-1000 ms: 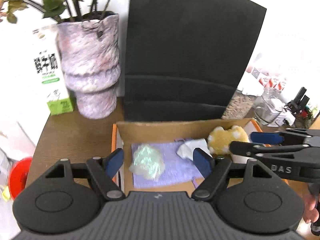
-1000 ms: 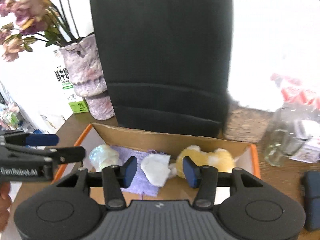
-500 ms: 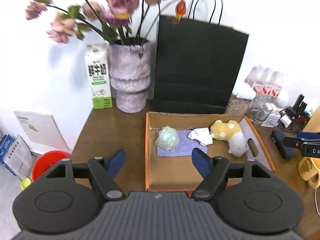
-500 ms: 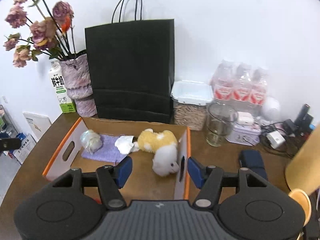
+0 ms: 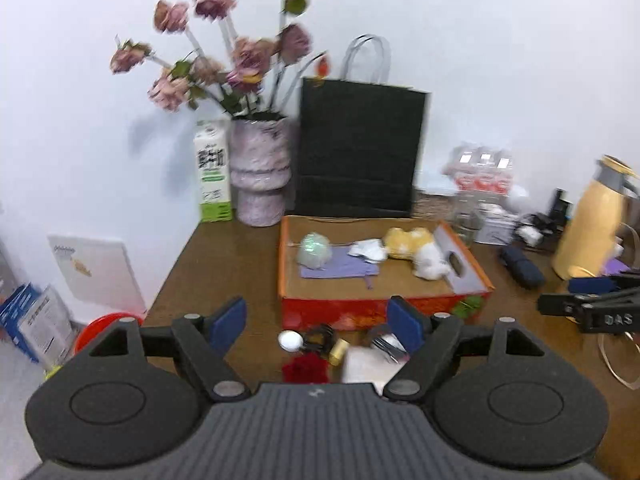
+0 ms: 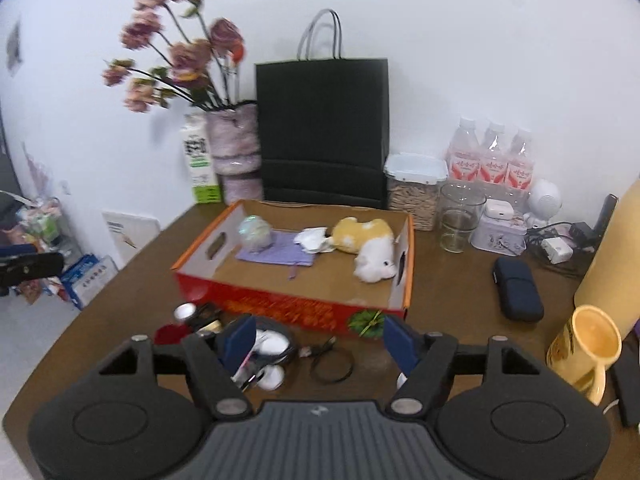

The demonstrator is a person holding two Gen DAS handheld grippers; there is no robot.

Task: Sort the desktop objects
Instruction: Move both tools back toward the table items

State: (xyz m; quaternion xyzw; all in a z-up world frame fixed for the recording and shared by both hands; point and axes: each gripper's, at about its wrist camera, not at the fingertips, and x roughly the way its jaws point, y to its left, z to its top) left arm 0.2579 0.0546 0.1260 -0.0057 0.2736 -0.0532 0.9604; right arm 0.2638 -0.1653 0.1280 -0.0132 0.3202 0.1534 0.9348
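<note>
bare brown floor fills the cardboard box's [image 6: 405,264] near half; at its far wall a plush toy [image 6: 366,246], purple cloth [image 6: 276,254] and shiny ball [image 6: 256,232] crowd, small clutter [image 6: 264,346] lining its front.

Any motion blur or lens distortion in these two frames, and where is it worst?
Left wrist view: smeared throughout, worst on the flowers and black paper bag. Right wrist view: sharper, bottles crisp, flowers soft. Both views: fisheye bending toward dark corners, even lighting, no glare.

Brown wooden desk [image 6: 460,292]: shallow orange-rimmed cardboard box [image 6: 296,304], black paper bag [image 6: 324,132], navy zip case [image 6: 518,290], clear glass jar [image 6: 460,216].
</note>
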